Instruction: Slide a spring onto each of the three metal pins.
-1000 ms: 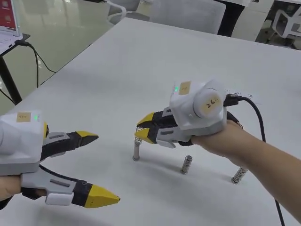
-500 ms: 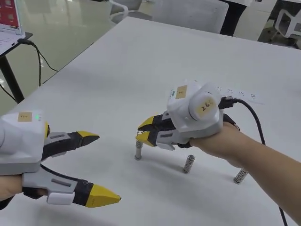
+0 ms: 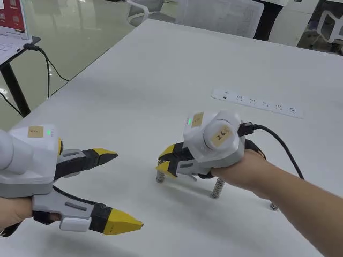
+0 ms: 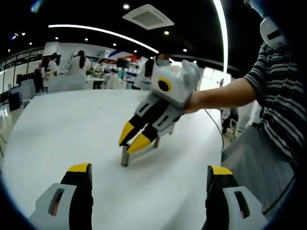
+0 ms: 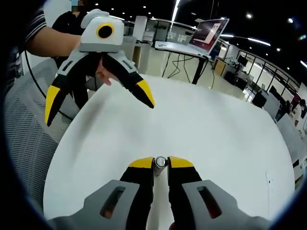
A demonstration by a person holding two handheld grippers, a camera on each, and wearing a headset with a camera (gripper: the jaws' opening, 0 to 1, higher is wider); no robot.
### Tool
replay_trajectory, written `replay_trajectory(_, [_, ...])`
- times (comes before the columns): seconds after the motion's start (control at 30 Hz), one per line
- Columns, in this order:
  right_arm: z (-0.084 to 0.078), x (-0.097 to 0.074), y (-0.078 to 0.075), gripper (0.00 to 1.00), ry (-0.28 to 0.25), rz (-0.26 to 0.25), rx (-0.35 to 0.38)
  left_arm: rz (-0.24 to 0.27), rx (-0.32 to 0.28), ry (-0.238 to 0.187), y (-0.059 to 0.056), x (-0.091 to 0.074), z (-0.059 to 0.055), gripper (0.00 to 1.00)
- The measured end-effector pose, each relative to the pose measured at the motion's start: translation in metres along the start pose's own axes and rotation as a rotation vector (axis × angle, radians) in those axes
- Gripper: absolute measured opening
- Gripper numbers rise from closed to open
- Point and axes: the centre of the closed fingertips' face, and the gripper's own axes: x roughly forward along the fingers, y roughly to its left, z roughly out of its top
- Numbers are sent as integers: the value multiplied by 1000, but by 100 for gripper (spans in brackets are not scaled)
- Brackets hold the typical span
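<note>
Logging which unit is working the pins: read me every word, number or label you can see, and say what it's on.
"26", handwritten and turned sideways, on the round sticker on the right gripper.
Small tan label on that same gripper: too small to read.
Matching tan label on the left gripper: too small to read.
Laptop screen: red with pale marks, too blurred to read.

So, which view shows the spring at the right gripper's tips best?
The right gripper view: the spring sits centred between its jaws. The left gripper view shows it small, side-on; the head view, partly hidden.
</note>
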Motion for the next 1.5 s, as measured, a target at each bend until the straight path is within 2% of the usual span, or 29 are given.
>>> replay_trajectory(0.1, [-4,3,1,8,7,-4,2,-1,0,-1,0,2,0,97])
replay_trajectory(0.13, [-2,2,0,8,-12,-11,8,-2,1,-1,0,2,1,96])
replay_trajectory(0.4, [-1,1,-2,9,-6,-9,29,-9,4,1,-1,5,3,96])
replay_trajectory(0.77, [1,-9,-3,12,-17,-20,50,-1,8,-6,-1,5,10,96])
replay_trajectory(1.07, [18,-36,-11,16,-141,-61,150,4,12,-18,0,9,20,96])
replay_trajectory(1.33, [14,-56,-5,23,-172,-86,172,2,10,-31,-2,15,26,96])
replay_trajectory(1.5, [5,-70,-1,29,-190,-121,202,7,12,-31,-1,17,30,96])
